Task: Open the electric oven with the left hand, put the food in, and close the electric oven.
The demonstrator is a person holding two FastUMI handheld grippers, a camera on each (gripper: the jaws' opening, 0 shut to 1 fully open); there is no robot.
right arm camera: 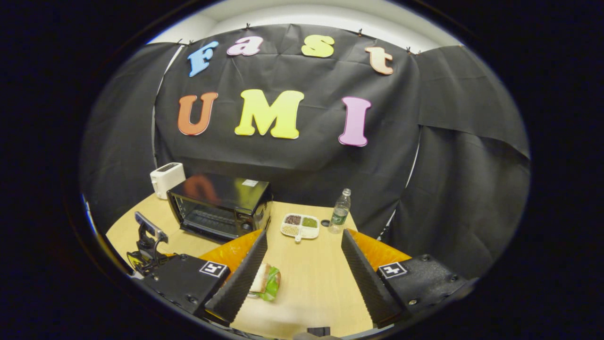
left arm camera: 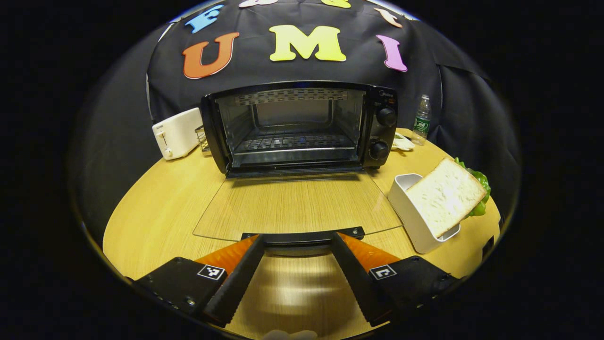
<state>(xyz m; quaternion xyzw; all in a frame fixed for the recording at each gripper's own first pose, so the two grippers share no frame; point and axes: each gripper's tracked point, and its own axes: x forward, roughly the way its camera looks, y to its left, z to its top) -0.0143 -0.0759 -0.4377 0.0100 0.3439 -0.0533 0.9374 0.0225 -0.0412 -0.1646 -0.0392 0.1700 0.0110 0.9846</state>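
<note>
1. The left tool (left arm camera: pixel 297 245) has its two fingers spread apart at the black handle bar (left arm camera: pixel 302 234) of the glass oven door (left arm camera: pixel 297 205). The bar lies between the fingertips, but I see no pressing on it, so I judge the tool is not clamped.
2. The door lies flat, fully down over the round light wooden table (left arm camera: pixel 155 203). This is probably why the tool is low and at the door's front edge: the opening step looks finished.
3. The black electric oven (left arm camera: pixel 302 127) stands at the back of the table, its chamber open and its wire rack bare, so the food is not yet inside.
4. The food, a slice of white bread with green lettuce under it (left arm camera: pixel 446 196), leans in a white rectangular holder (left arm camera: pixel 410 210) just beside the door's right edge.
5. The right tool (right arm camera: pixel 302 250) is high and well apart from the oven, fingers open and holding nothing; the sandwich (right arm camera: pixel 266 281) shows below its left finger.
6. For room: the flat door takes the table in front of the oven, so food must travel over the glass. A white toaster (left arm camera: pixel 177 133) is near the oven's left, a plastic bottle (left arm camera: pixel 421 119) at its right.
</note>
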